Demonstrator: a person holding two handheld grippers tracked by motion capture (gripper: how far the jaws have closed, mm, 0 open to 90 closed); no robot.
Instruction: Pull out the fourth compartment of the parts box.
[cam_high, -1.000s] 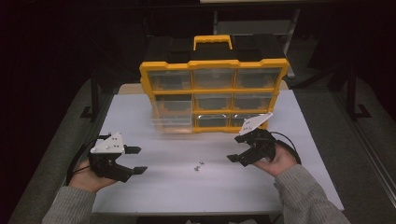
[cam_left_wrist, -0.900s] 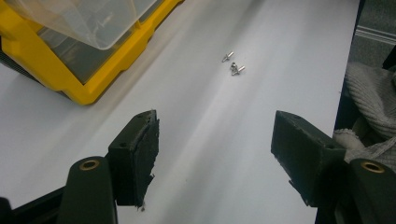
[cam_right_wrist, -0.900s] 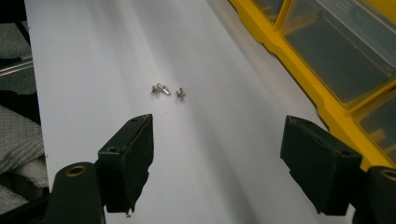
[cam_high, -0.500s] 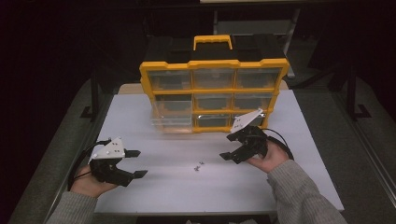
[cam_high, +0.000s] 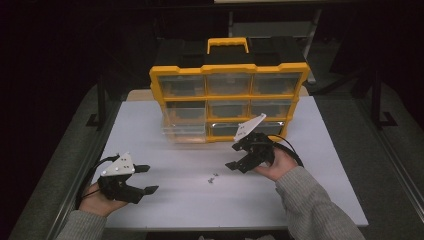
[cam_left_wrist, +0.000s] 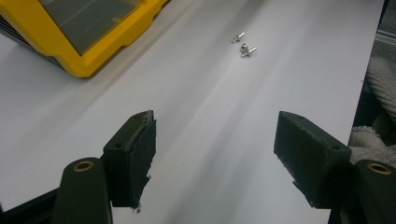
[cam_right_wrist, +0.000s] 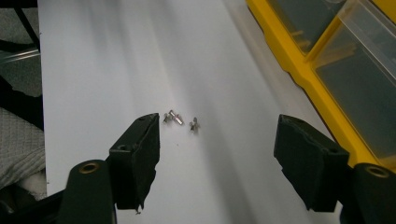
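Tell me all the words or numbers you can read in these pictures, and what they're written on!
None: no words, numbers, brands or signs can be read.
The yellow drawer organizer shows no label on its frame or clear drawers.
The white table, the small screws, the left gripper and the right gripper carry no writing that can be made out.
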